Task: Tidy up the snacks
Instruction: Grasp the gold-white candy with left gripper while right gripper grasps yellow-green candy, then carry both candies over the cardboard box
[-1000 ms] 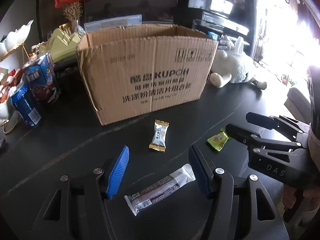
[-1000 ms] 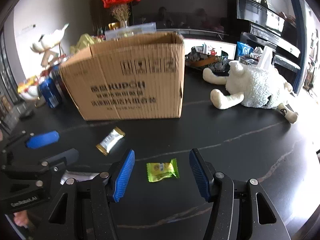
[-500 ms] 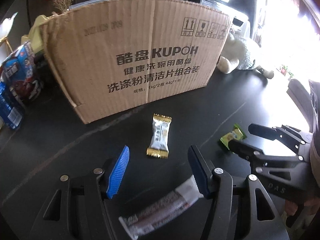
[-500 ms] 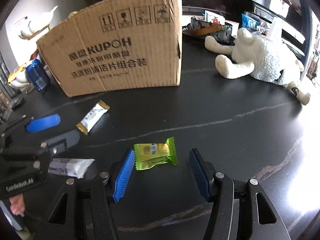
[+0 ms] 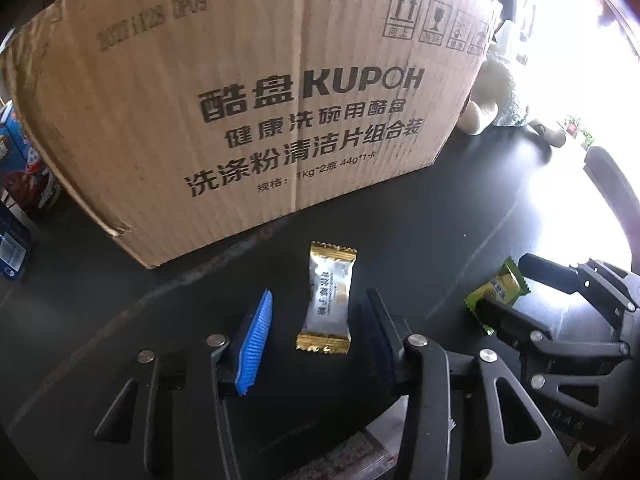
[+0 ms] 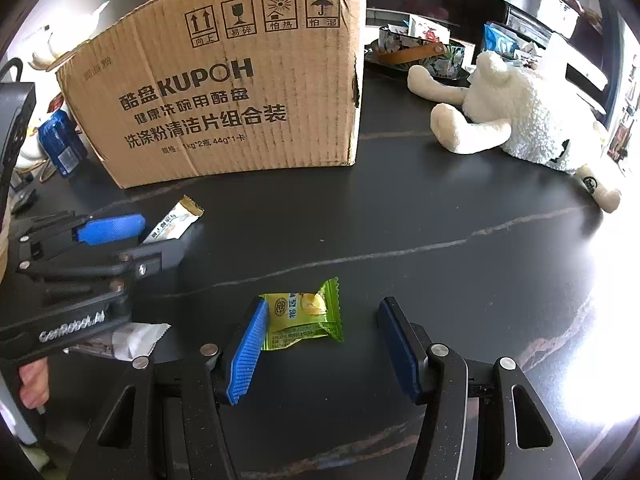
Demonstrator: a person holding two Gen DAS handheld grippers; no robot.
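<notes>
A white and gold candy (image 5: 328, 298) lies on the black table between the open fingers of my left gripper (image 5: 316, 316); it also shows in the right wrist view (image 6: 174, 222). A green candy (image 6: 306, 316) lies between the open fingers of my right gripper (image 6: 320, 340), close to the left pad; it also shows in the left wrist view (image 5: 498, 292). A long white snack bar (image 6: 132, 338) lies under the left gripper body. The cardboard box (image 5: 248, 96) stands just behind the candies.
A white plush toy (image 6: 516, 112) lies at the right. Blue cans and snack packs (image 6: 62, 146) stand left of the box. A patterned tray (image 6: 420, 54) sits behind the box. The dark table (image 6: 440, 240) stretches to the right.
Both grippers moved forward and down. The white and gold candy now sits between the left fingers, the green candy between the right fingers. The snack bar slipped under the left gripper.
</notes>
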